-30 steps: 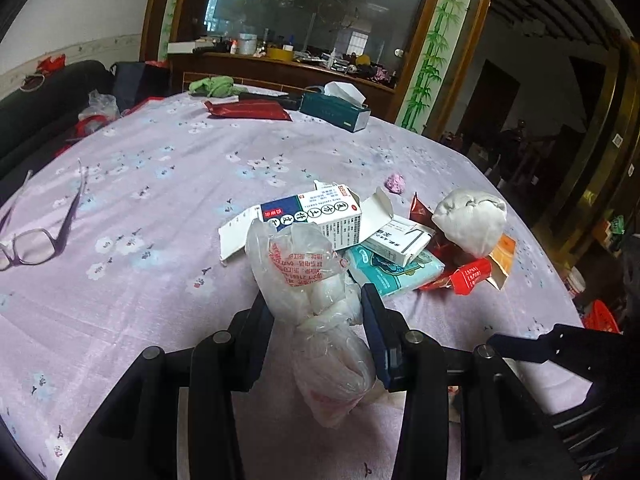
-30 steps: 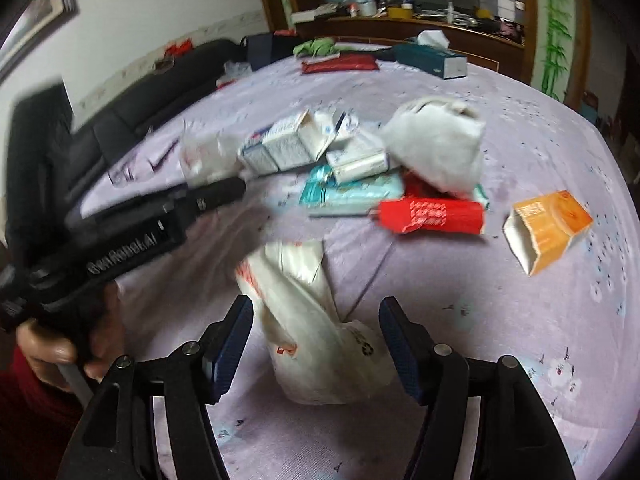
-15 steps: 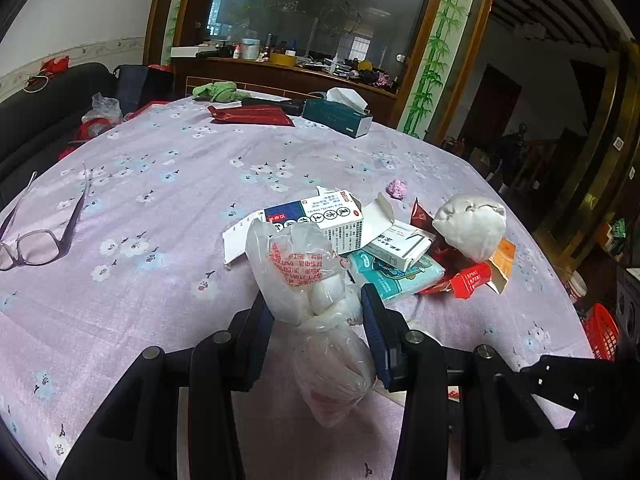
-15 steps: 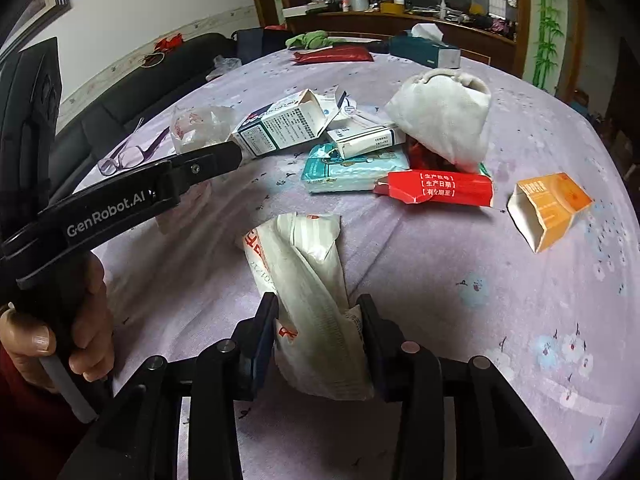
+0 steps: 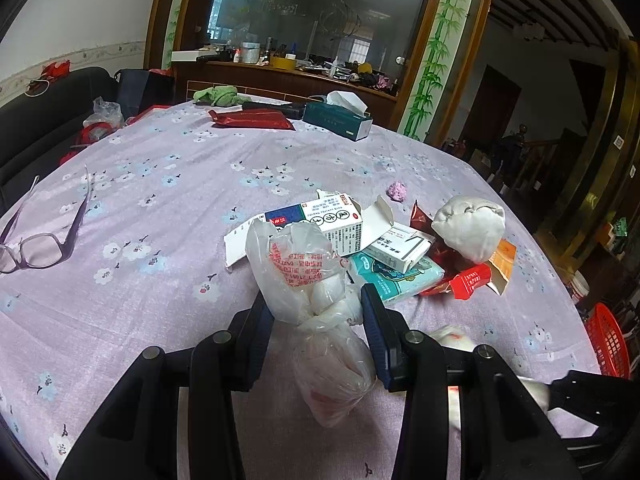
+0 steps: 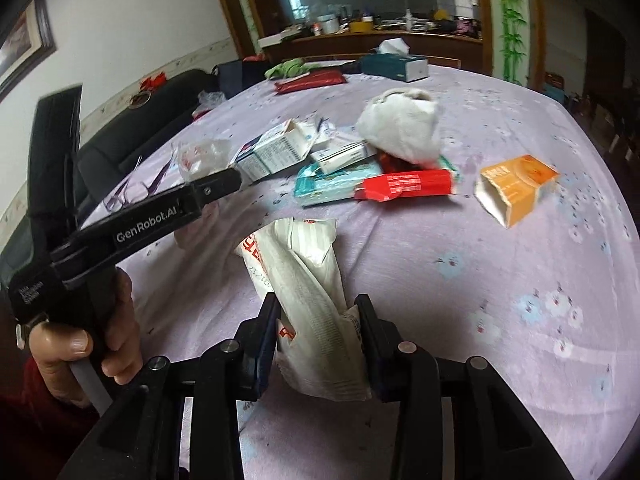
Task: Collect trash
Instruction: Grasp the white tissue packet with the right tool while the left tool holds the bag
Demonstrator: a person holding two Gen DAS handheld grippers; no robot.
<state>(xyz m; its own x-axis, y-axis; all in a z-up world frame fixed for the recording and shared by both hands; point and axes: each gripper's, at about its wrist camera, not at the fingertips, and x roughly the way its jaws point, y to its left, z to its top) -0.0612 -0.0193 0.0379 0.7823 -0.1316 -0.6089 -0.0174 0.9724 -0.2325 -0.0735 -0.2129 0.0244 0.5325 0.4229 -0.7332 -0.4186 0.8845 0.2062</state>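
Pinching with the fingers (image 5: 259, 322) of the left gripper (image 5: 316, 314), narrowed to a slim gap, the knotted neck of a clear plastic bag (image 5: 304, 264) printed in red. Carrying it just in front of the medicine carton (image 5: 332, 226), its top puffing above the pads and its belly hanging below them. Judging it light, soft and slick; gripping at the knot, where the film is bunched thickest, looks the safest way to stop it sliding out.

Clamping with the right gripper (image 6: 318, 314), its fingers (image 6: 267, 322) drawn in almost as close, a crumpled white paper packet (image 6: 310, 280) across its lower half, well in front of the carton. Reckoning the packet light and half stiff, creasing rather than slipping, and needing only a gentle squeeze.

Leaving the rest of the trash heaped around the carton: a teal tissue pack (image 5: 396, 278) touching it to the right, a red wrapper (image 5: 466, 280) beyond that, a white cloth bundle (image 5: 472, 228) resting on the heap's right side, and a torn orange box (image 6: 516, 188) lying apart, further right. Expecting the empty boxes to crush easily, so taking them by a flat wall.

Noting spectacles (image 5: 36, 244) well left of the carton, likely not trash, and a red basket (image 5: 608, 340) past the table edge, far right.
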